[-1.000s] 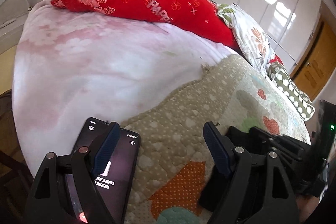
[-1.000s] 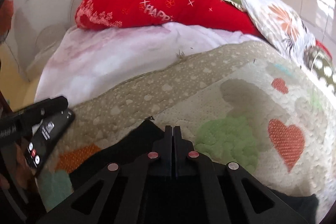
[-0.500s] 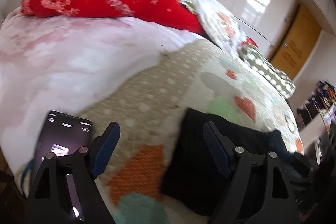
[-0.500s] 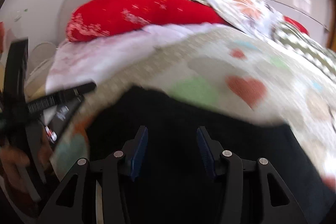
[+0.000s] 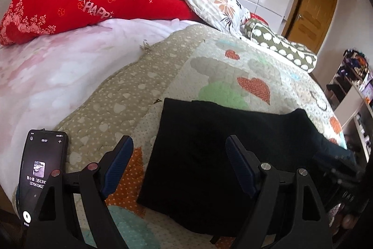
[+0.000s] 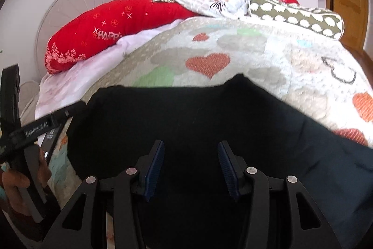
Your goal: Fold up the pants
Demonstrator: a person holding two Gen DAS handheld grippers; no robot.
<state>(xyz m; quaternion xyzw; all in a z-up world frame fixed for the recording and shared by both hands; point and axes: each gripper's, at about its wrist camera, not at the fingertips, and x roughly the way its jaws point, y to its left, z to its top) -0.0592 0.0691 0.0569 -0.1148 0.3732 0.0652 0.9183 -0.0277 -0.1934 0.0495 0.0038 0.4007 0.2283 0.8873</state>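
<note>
The left hand-held gripper (image 5: 179, 165) has its two blue-padded fingers spread wide and holds nothing; its right finger hangs over the near left part of the black pants (image 5: 216, 155), its left finger over the quilt (image 5: 144, 90). The right hand-held gripper (image 6: 190, 167) is likewise spread, empty, both fingers poised above the dark cloth that fills the lower part of its view. The pants (image 6: 186, 113) lie flat on the quilt as a folded dark slab, a straight edge on their left side and a looser, rumpled end trailing to the right. In the right wrist view the left hand-held gripper (image 6: 35, 127) shows at the left edge, beside the pants' left border. A phone (image 5: 40, 167) with its screen lit lies near the bed's near left edge, just left of the left gripper. Farther back, a pale pink blanket (image 5: 58, 67) covers the bed's left side, and a red pillow (image 5: 93, 1), a flowered pillow (image 5: 214, 4) and a green spotted bolster (image 5: 279, 48) rest at the head.
</note>
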